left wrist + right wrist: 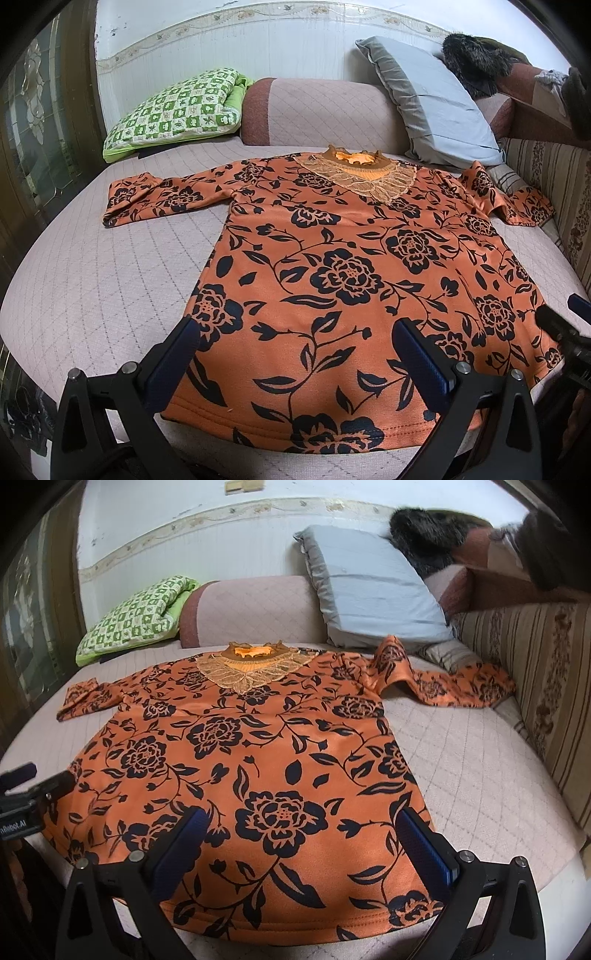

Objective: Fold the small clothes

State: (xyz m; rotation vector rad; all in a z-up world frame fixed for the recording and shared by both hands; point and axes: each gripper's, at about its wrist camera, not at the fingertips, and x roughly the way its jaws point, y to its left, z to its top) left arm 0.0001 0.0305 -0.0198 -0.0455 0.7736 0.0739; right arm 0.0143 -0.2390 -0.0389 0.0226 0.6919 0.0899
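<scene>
Left wrist view: we see the orange floral top (343,266) spread flat, front up, on a quilted pinkish sofa seat (96,295). Its lace collar (373,177) points away from us, toward the backrest, and its hem runs along the near edge of the seat. 1 sleeve (155,195) stretches out to the left, cuff doubled over. The other sleeve (517,199) is bunched at the right and ends against the striped sofa cushion (554,192).

Our left tongs (295,354) are spread wide, both blue pads above the hem end of the top, with nothing between them. We cannot tell whether the pads touch the cloth. The right tongs (569,325) show only as a dark tip at the right border of this view, over the top's right hem corner.

Right wrist view: the right tongs (301,836) are likewise apart, poised over the right half of the hem, nothing gripped. The left tool body shows at the left border, beside the hem's left part.

Behind the top, a green checked cushion (177,110) lies at the far left, and a grey pillow (428,103) leans on the backrest (314,110). A dark furry item (476,59) sits on top of the sofa back at the far right.
</scene>
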